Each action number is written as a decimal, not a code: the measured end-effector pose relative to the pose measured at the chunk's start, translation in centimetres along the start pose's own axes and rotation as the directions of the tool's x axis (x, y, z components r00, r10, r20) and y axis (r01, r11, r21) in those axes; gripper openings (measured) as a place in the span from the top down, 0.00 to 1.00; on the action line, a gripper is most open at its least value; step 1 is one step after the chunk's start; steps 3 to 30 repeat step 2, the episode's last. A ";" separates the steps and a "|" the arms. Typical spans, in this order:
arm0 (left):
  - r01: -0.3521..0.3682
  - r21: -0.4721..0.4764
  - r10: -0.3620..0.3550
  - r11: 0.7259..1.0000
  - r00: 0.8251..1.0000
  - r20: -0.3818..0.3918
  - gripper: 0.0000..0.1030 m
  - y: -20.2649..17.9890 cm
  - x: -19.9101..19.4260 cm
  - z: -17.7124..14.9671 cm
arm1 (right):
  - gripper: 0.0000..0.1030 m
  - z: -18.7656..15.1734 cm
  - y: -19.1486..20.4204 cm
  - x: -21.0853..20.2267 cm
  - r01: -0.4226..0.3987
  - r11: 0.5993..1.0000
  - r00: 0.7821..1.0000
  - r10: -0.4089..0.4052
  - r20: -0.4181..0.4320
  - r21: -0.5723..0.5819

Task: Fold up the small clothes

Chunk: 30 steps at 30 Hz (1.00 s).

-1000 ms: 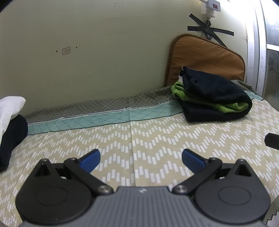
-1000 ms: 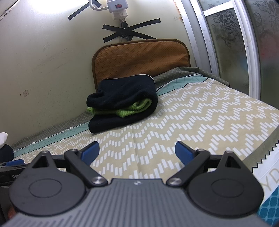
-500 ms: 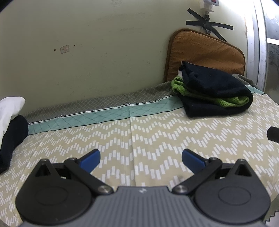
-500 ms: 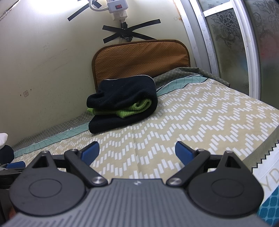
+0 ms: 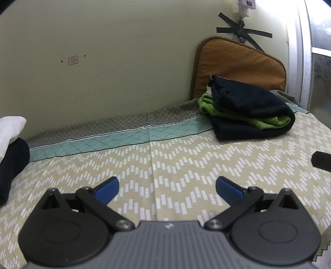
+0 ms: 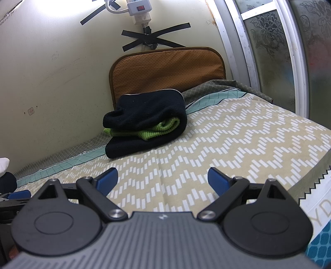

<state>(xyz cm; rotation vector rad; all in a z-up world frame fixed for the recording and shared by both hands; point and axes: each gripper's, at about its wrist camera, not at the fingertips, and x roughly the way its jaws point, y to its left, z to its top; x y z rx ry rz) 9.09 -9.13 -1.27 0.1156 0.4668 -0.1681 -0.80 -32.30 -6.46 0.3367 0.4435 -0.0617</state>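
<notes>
A folded stack of black and green clothes (image 5: 248, 111) (image 6: 144, 124) lies at the back of the bed against a brown cushion (image 5: 240, 64) (image 6: 167, 72). At the left edge lie a white garment (image 5: 10, 128) and a black garment (image 5: 11, 163). My left gripper (image 5: 167, 189) hangs open over bare sheet, well short of the stack, nothing between its blue fingertips. My right gripper (image 6: 162, 179) is open too, empty, in front of the stack. A blue tip of the left gripper shows at the far left of the right wrist view.
The bed carries a tan zigzag sheet (image 5: 186, 161) (image 6: 238, 132) with a teal band (image 5: 103, 140) along the wall. A power strip (image 6: 138, 8) and black tape hang on the wall. A frosted window frame (image 6: 269, 51) stands at the right. The bed's edge (image 6: 314, 178) drops off right.
The left wrist view has tilted slightly, so the folded stack sits a little higher and further right. The right wrist view is unchanged. Both grippers stay open.
</notes>
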 end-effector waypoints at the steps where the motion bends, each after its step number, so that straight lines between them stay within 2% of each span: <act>1: 0.009 0.003 -0.009 1.000 1.000 -0.001 0.00 0.0 0.0 0.0 | 0.08 0.0 0.0 0.0 0.000 1.000 1.000 0.000 0.000 0.000; 30: 0.020 0.005 -0.020 1.000 1.000 -0.004 0.00 -0.1 0.0 0.0 | 0.08 0.0 0.0 0.0 0.001 1.000 1.000 -0.001 0.000 0.000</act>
